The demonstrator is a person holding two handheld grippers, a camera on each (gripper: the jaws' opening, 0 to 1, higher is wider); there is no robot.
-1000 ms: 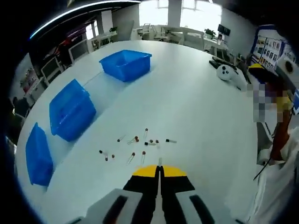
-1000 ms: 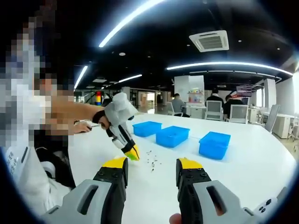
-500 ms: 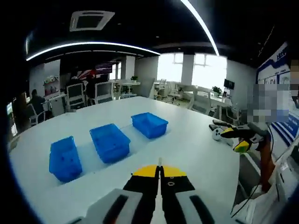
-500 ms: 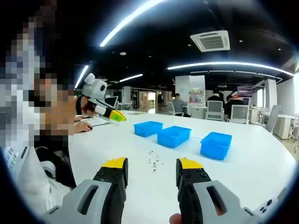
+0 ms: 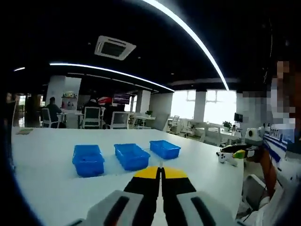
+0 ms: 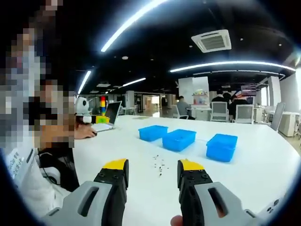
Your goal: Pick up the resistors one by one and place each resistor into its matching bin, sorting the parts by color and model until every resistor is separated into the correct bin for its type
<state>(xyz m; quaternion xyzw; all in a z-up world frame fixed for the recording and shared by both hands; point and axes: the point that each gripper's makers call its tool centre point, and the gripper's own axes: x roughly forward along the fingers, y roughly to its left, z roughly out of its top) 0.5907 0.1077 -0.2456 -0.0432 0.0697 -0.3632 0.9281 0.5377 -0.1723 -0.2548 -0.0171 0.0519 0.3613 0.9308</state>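
Observation:
My left gripper is shut, and a thin wire like a resistor lead pokes up from its yellow tips. Ahead of it three blue bins stand in a row on the white table. In the right gripper view its white body and yellow tip sit far left, beside a person's hand. My right gripper is open and empty, raised above the table. Several loose resistors lie on the table just beyond its jaws. Further back are the same three bins.
A laptop stands at the table's far left edge, near the person. My right gripper's white body shows at the right in the left gripper view. Office chairs and desks fill the room behind. Bare table lies all around the bins.
My left gripper rose from just above the resistor pile, swung up beside the person, then lowered to the table's far left. Its view tilted up to level. The right gripper barely moved.

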